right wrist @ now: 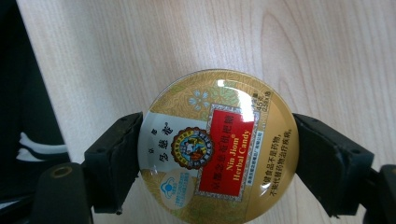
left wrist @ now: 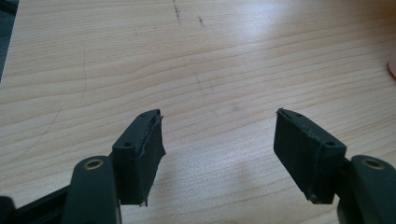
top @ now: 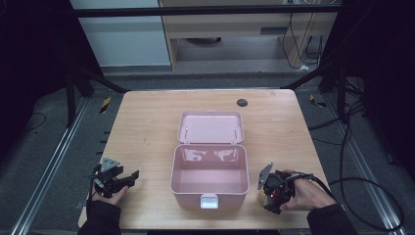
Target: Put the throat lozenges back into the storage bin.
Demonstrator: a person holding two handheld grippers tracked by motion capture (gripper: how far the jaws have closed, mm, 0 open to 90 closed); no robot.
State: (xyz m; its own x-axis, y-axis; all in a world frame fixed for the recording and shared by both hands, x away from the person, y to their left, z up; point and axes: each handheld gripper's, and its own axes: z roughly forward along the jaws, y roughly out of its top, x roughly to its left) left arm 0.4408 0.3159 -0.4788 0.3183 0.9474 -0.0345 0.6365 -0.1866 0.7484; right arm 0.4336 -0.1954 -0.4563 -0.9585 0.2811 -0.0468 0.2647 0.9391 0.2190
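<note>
A round golden candy tin [right wrist: 219,149] with a red label sits between the black jaws of my right gripper [right wrist: 217,121], and both pads press on its sides. From above, that right gripper [top: 270,195] is at the table's front right, just right of an open pink box [top: 173,171], with the tin [top: 261,197] under it. Whether the tin rests on the wood or hangs just above it, I cannot tell. The box is empty, and its lid [top: 210,127] lies folded back behind it. My left gripper [top: 131,178] rests at the front left, and its jaws [left wrist: 218,121] stand open over bare wood.
The box has a white latch [top: 209,201] on its front wall. A small black disc [top: 242,103] is set in the table's far edge. The table's front edge is close behind both hands. A sliver of the pink box [left wrist: 392,70] shows at the right of the left gripper view.
</note>
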